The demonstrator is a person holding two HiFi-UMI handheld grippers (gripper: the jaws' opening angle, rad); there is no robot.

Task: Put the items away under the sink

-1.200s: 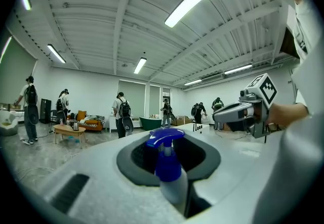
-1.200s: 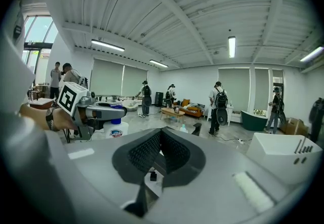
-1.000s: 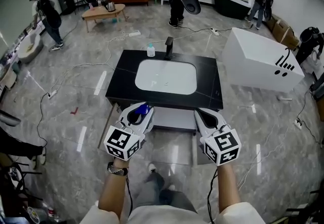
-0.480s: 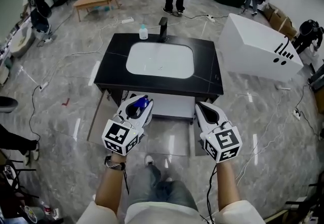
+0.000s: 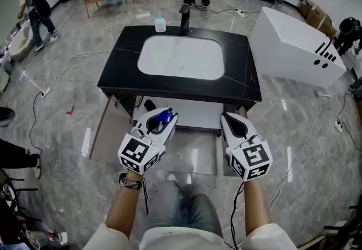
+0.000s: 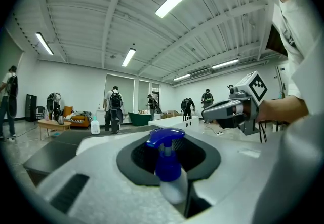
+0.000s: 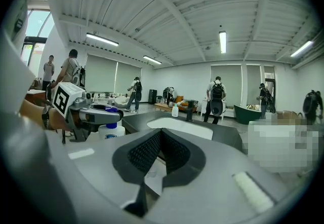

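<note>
While the left gripper (image 5: 160,120) is clamped on a spray bottle (image 5: 163,117), the right gripper (image 5: 233,124) carries nothing, its jaws drawn together at the tips. The left gripper view shows the bottle standing upright between the black pads (image 6: 200,154), its blue trigger head (image 6: 164,139) rising above them and its white body (image 6: 172,187) pinched just below the neck. In the right gripper view the ribbed pads (image 7: 174,154) meet in a narrow V with no item between them, and the neighbouring left gripper and the bottle's white body show at the left of that view.

Both grippers hang side by side, a little apart, just in front of the front edge of a black vanity top (image 5: 121,68). A white basin (image 5: 181,56) is sunk into the middle of that top. At its back edge stand a dark faucet (image 5: 184,17) and, just left of it, a small soap bottle (image 5: 160,22) with a pale blue cap.

Under the front edge the cabinet (image 5: 192,114) stands open, its white inside visible between the two grippers, and a door (image 5: 104,133) swings out at the left front corner.

A white rectangular bathtub (image 5: 294,45) sits on the marble floor (image 5: 51,107) beside the vanity's right edge. Several people stand far off beyond the back edge.
</note>
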